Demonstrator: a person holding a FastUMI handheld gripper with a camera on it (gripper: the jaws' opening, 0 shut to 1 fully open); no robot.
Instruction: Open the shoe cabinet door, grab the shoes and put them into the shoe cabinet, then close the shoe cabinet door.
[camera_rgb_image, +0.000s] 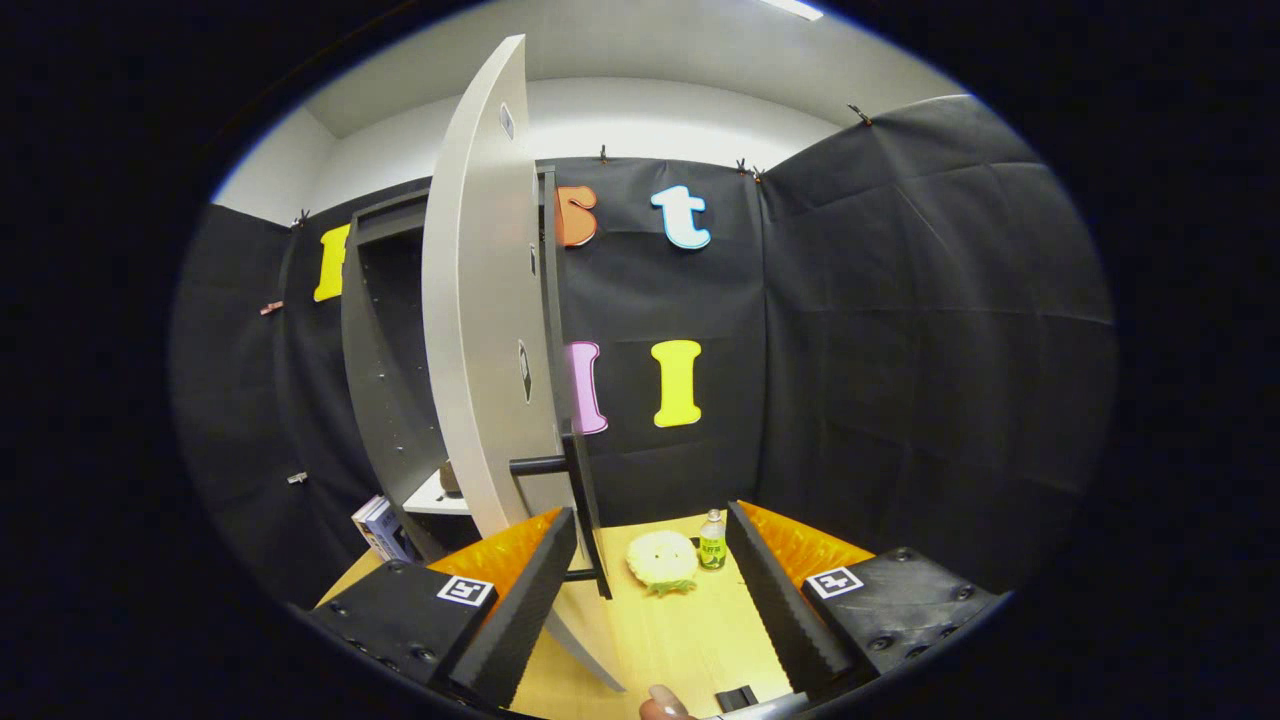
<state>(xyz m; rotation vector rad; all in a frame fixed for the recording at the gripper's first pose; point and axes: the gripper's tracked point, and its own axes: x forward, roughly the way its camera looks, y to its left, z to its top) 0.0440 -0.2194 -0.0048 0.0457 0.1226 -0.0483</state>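
Tongs, lower centre: spread wide, empty. Handle, just ahead of the left finger, on the open cabinet door. Bench beyond. Shoes: hard to identify. Risk: the left finger could snag the handle, swinging the door.
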